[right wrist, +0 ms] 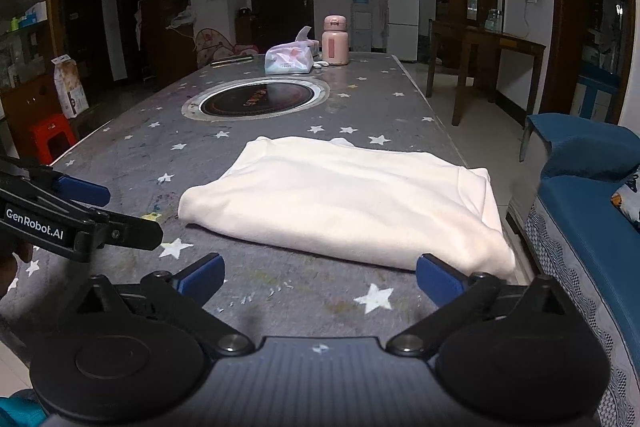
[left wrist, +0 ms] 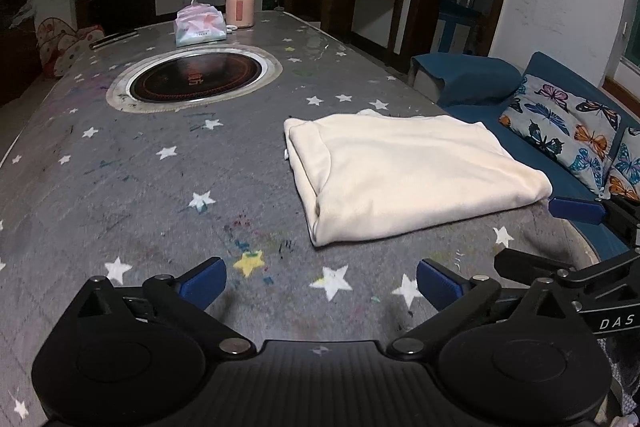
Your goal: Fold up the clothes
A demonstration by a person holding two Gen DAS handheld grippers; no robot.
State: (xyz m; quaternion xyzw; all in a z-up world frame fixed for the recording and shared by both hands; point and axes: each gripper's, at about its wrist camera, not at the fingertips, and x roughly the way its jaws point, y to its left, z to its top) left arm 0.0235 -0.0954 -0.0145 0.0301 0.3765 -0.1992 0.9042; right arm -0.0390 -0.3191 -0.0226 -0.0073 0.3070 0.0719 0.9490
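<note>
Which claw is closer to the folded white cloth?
Right. The right claw sits open just before the folded white cloth's near edge, one tip almost against it. The left claw is open too, farther back over the starry table.

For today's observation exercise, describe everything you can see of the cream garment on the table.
The cream garment is folded into a flat, thick rectangle of soft, fleecy-looking fabric, with layered edges showing at its left side in the left wrist view and a rounded fold along the near edge. It lies on the grey star-patterned tablecloth, near the table's right edge beside the blue sofa. Nothing grips it: both grippers stand open, short of it.
</note>
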